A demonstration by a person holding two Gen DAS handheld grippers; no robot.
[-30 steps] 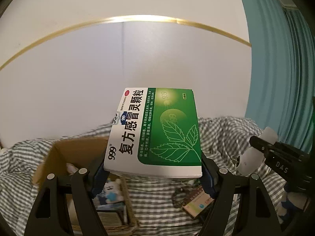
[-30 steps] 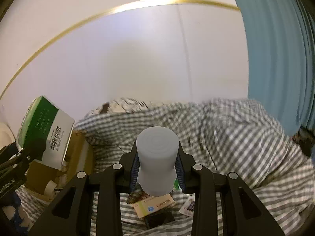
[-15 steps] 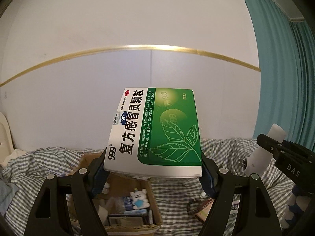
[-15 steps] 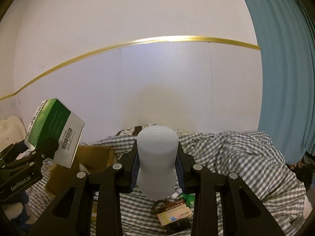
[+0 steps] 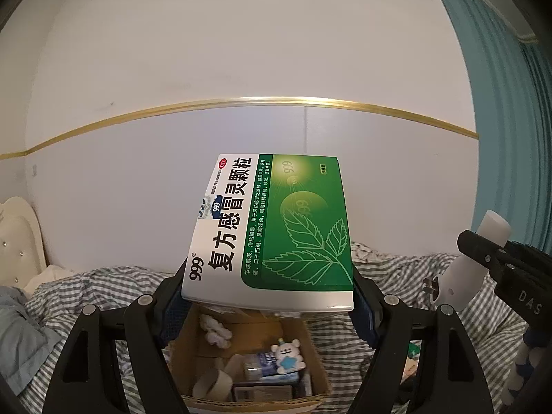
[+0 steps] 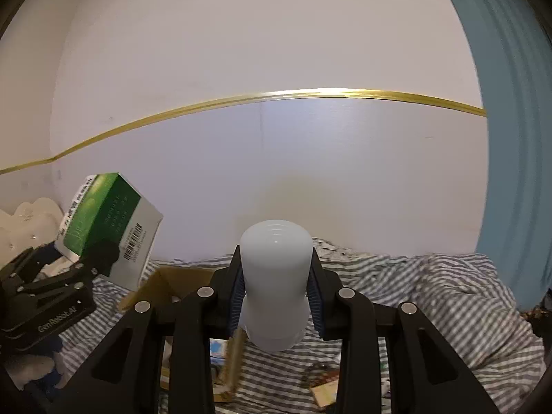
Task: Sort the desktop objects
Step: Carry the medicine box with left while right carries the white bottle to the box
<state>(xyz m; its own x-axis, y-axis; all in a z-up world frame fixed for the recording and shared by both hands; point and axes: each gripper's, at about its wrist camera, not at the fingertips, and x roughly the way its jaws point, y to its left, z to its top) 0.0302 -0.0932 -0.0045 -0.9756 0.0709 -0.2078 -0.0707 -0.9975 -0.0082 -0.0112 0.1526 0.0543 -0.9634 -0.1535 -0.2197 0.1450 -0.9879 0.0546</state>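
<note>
Bed: I'm over a striped/checked bedspread (image 5: 396, 276), rumpled, soft, no flat spot to set things down.
Carton: open cardboard box (image 5: 317, 362) sits on the bedspread, below my L grip; already has a roll, small packs and a bear sticker inside. Prob. the drop target.
Med box: green/white medicine box (image 5: 272, 231), in the air above the carton. L gripper (image 5: 269, 305) has it pinched across the near end, jaws wide, pads on both side faces. Handling est.: light, thin card, walls will dent if squeezed harder; glossy, so could slide off the pads. Most of the box sticks out fwd of the pads, so it may droop. A hold nearer mid-length would be safer.
Bottle: white plastic bottle (image 6: 274, 283), held up by R gripper (image 6: 276, 289), jaws narrow, pads either side of the body just above the step to its base. Handling est.: stiff, smooth, round, so it can twist or slip; weight can't tell. Keep the pads on the straight wall.
Loose bits: few small packets (image 6: 327, 384) on the bedspread near the carton, not yet sorted.
</note>
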